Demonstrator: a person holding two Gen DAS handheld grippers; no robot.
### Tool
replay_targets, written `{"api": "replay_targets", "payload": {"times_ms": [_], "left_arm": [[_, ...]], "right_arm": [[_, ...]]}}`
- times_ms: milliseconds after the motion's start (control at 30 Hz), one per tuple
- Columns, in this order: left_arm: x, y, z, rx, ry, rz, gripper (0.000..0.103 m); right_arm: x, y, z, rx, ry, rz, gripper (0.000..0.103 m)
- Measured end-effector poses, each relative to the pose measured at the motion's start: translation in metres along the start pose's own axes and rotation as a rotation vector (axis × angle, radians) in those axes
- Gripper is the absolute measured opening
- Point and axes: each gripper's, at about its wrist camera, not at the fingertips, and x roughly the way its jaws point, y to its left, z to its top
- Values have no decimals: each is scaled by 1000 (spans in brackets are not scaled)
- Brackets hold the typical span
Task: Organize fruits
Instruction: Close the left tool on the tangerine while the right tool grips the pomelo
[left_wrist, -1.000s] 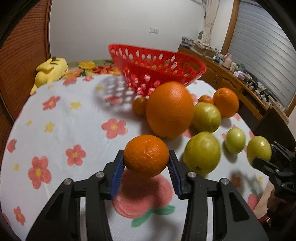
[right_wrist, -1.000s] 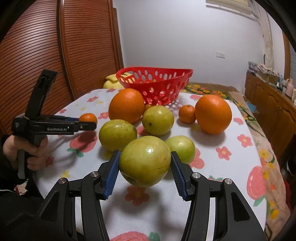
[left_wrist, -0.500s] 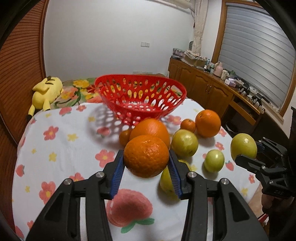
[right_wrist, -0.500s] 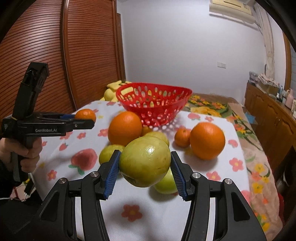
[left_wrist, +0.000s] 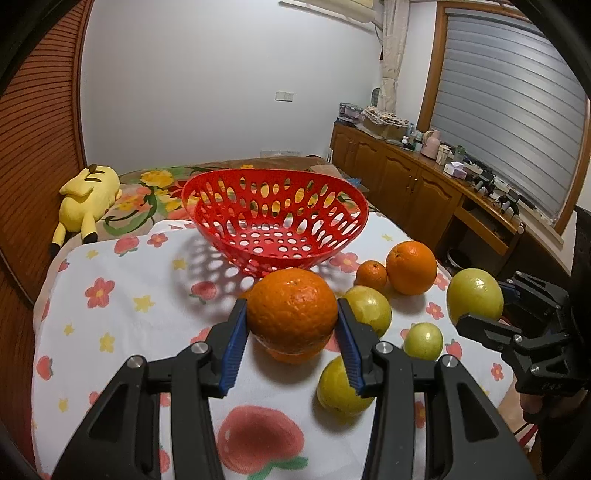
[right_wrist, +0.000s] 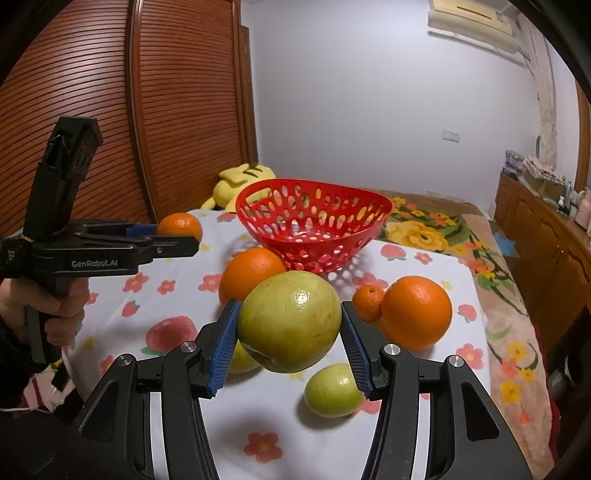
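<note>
My left gripper is shut on a small orange and holds it in the air, short of the empty red basket. My right gripper is shut on a large green fruit, also lifted above the table. In the right wrist view the left gripper with its orange is at the left, and the basket stands behind. In the left wrist view the right gripper with its green fruit is at the right.
On the flowered tablecloth lie a big orange, a tiny orange and three green fruits. A yellow plush toy lies far left. A wooden cabinet runs along the right.
Both grippers have risen with their fruits, from table height to well above the cloth, and now look down on the basket and the fruit pile.
</note>
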Motion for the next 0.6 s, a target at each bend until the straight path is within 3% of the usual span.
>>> {"api": "replay_targets", "payload": {"times_ms": [600], "left_arm": [[60, 24, 59, 24, 17, -16, 45]], "right_arm": [[44, -28, 70, -77, 16, -11, 55]]}}
